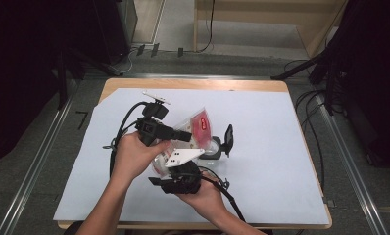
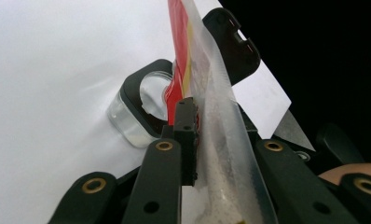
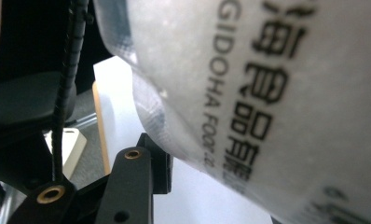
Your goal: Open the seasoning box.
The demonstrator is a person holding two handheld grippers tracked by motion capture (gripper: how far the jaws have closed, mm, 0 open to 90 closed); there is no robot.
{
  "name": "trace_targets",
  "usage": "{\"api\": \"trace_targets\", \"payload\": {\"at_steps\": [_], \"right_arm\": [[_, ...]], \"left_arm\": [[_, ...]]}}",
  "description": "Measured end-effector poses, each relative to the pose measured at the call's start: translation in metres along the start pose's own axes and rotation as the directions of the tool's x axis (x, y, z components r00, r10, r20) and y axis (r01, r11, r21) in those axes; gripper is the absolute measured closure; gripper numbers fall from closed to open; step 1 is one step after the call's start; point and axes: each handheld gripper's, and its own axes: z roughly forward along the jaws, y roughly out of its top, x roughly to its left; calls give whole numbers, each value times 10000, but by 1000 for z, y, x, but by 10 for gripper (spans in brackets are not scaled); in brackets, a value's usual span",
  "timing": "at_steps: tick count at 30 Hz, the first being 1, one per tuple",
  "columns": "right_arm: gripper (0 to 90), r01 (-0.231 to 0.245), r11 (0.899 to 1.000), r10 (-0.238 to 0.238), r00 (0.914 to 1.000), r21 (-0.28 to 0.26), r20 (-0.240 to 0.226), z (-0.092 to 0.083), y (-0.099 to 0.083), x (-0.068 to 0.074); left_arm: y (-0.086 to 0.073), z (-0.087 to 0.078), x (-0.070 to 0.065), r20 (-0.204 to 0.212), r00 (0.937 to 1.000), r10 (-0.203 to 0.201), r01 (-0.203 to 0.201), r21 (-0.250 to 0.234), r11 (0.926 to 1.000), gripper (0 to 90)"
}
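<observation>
Claws first: the left claw is pinching a translucent food pouch with a red label — in the left gripper view its black pads press on the pouch's thin edge, which rises straight up between the jaws, the red and yellow print on the side toward the left pad. Beyond that claw's tips, just past the pouch's far end, a clear jar with a black collar stands on the counter's pale sheet, and its black lid lies just behind it, partly hidden by the pouch.

From the high view, the person's left hand grips the left claw's body, which points across toward the jar. The right claw comes up from below, held by the right hand, its grey three-cornered plate just under the left claw. Its tips sit against the pouch's lower part, close beside the left claw's hold. In the right gripper view the pouch looms right in front of the jaws, frosted and bulging, with black printed lettering across it; one jaw's pad lies at its lower edge. Whether this claw actually presses the pouch or merely stands spread beside it — I cannot tell.

The pouch hangs off the counter, held up between both claws, its red end above the jar.
</observation>
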Motion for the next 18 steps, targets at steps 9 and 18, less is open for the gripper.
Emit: {"api": "trace_targets", "payload": {"at_steps": [9,18], "right_arm": [[632,-320,9993,315,9992,-207,-240,-4,2,-1],[628,-192,9995,188,9996,-242,-199,-4,2,1]], "left_arm": [[0,-2,-2,187,9997,185,-183,-153,9997,701],[4,-1,-4,-123,9997,209,-207,108,9997,778]]}}
